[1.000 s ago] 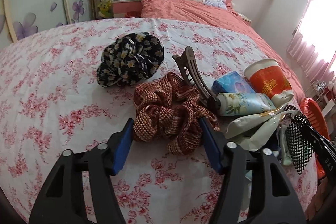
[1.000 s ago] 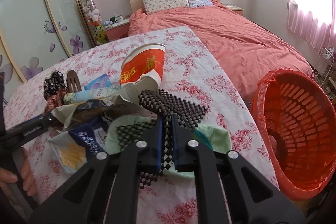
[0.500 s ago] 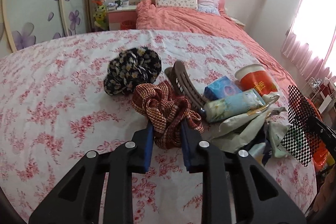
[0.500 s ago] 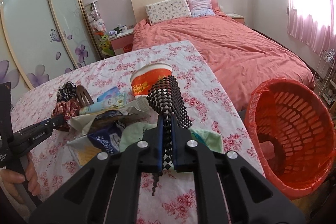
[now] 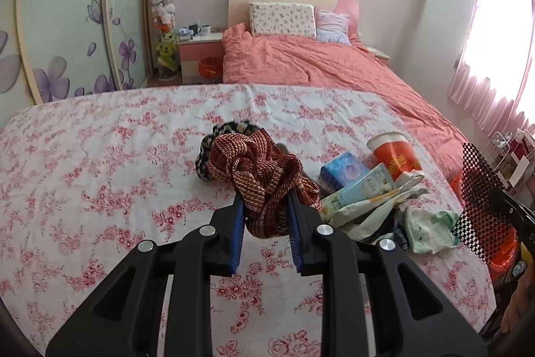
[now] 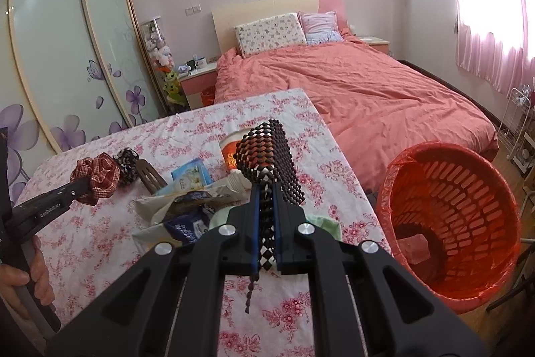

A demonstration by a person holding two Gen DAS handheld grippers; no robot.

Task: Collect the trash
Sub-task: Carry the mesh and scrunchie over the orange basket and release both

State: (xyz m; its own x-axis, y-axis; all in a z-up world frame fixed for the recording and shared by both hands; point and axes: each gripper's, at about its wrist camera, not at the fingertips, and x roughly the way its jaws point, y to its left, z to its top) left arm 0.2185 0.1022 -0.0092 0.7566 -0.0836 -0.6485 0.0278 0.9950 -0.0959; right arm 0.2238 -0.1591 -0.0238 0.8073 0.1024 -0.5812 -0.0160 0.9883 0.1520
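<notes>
The right gripper [image 6: 266,235] is clamping the black mesh sheet [image 6: 267,153], jaws nearly shut on it, sheet sticking up and forward along the fingers w/ a tail dangling below. The red bin [image 6: 451,223] is sitting just to that gripper's right, off the table [image 6: 100,240] edge (mouth tilted toward it), so the right hand is nearer. The left gripper [image 5: 264,235] is pinching the rust scrunchie [image 5: 260,179], lifted clear of the cloth, well apart from the bin. Rest of the trash pile [image 6: 187,209] is lying btw the two grippers.
</notes>
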